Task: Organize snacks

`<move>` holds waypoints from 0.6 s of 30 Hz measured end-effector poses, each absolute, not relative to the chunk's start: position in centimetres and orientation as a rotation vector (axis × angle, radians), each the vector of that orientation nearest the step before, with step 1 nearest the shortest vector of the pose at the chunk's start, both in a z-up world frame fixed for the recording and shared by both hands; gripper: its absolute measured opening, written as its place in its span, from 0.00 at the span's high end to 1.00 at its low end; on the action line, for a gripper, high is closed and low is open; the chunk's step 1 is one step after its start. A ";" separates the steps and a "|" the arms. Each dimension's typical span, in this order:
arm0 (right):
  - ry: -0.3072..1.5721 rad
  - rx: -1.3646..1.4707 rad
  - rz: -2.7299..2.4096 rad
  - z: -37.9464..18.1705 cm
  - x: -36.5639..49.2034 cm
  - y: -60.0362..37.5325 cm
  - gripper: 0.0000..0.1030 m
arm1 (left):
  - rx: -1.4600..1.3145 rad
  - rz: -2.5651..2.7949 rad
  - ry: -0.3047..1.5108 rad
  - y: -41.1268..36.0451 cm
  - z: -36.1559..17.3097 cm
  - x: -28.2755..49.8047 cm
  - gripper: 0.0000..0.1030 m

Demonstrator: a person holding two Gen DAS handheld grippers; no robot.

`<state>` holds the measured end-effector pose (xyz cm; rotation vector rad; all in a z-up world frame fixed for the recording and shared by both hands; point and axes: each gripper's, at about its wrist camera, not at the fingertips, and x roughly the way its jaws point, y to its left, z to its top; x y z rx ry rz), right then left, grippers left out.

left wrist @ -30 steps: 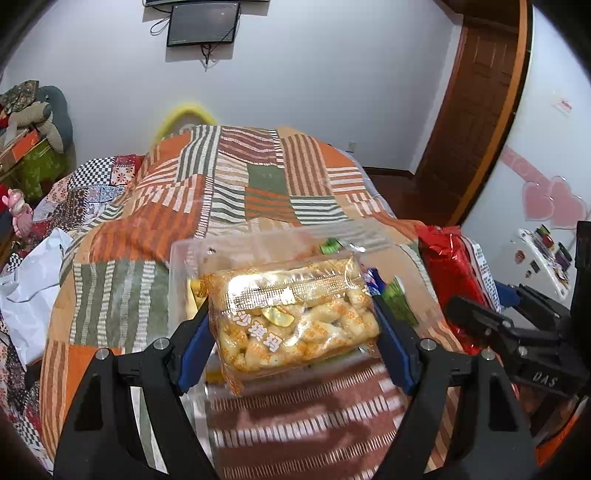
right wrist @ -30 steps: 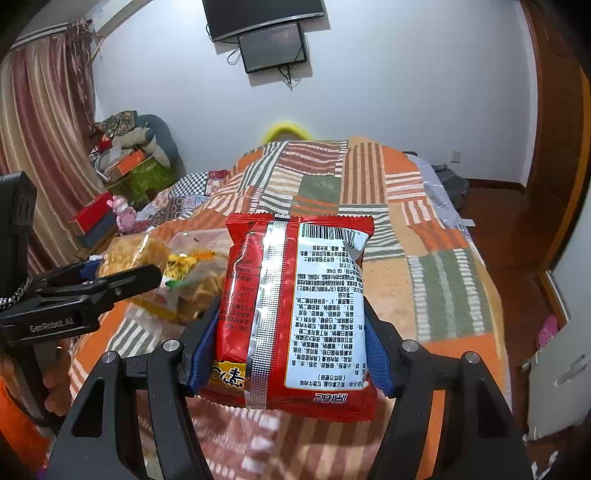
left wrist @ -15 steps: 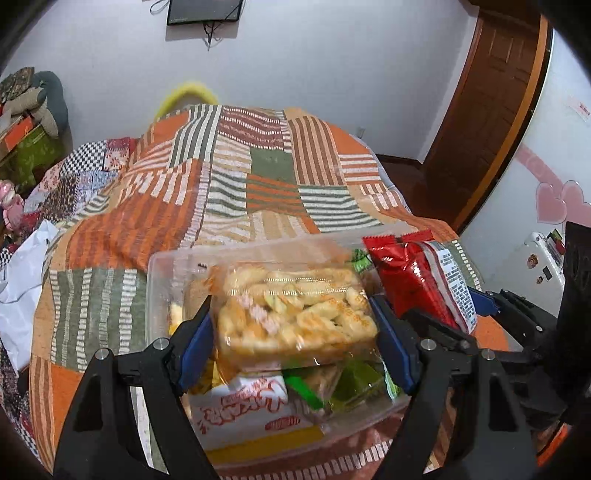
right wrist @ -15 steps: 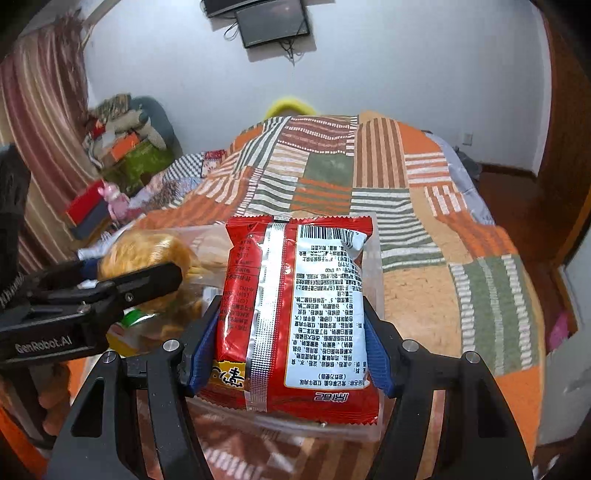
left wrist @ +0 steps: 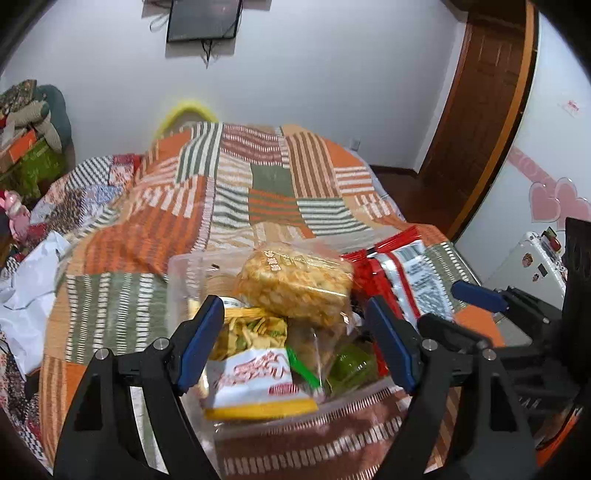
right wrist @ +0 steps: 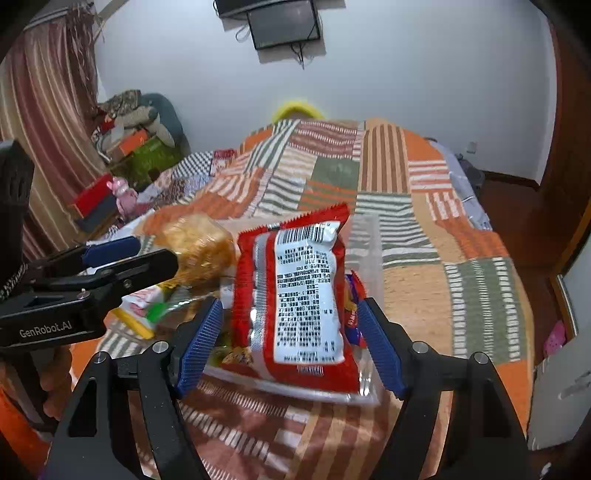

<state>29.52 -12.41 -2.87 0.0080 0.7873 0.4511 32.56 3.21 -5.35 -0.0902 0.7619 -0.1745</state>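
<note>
Since a second ago both packets have left the tongs: the clear bag of golden crackers [left wrist: 293, 286], then clamped between the left pads, now lies on top of the other snacks in the clear plastic bin [left wrist: 177, 280], beyond the fingertips. Left tongs [left wrist: 295, 339] stand open, blue pads [left wrist: 201, 343] apart and touching nothing; below them in the bin lie a white-and-red packet [left wrist: 255, 376], a bag of yellow-green chips [left wrist: 251, 332] and a green wrapper [left wrist: 351, 365].

Right-wrist view: the red packet [right wrist: 299, 295], back face with barcode and printed white panel toward the camera, leans tilted in the right end of the bin [right wrist: 365, 236], its lower edge resting at the near rim. Right tongs [right wrist: 290, 345] are opening; the packet sits between the blue pads [right wrist: 197, 343] with a visible gap on each side, so neither pad presses on it. A purple-and-red wrapper [right wrist: 352, 295] shows just behind the packet's right edge.

The bin rests on a bed covered by an orange, green and white striped patchwork quilt [right wrist: 480, 280]. Left tongs appear at the left of the right-wrist view, beside the cracker bag [right wrist: 201, 251]. A dark screen [left wrist: 201, 18] hangs on the white wall behind the bed; a wooden door [left wrist: 480, 92] stands to the right.
</note>
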 end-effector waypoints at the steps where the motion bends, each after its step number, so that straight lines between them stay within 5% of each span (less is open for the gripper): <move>1: 0.775 0.010 0.451 -2.3 29.0 -12.6 0.30 | -0.083 -0.176 0.740 3.3 -4.7 31.7 0.23; 8: 0.656 0.030 0.454 2.3 25.0 -13.6 0.29 | -0.080 -0.170 0.586 4.1 0.7 26.2 0.23; 13: 0.559 0.055 0.452 5.3 21.7 -13.9 0.18 | -0.082 -0.150 0.488 4.4 3.9 22.0 0.22; 18: 0.466 0.033 0.432 7.4 18.9 -13.9 0.14 | -0.053 -0.128 0.400 4.1 5.7 18.1 0.11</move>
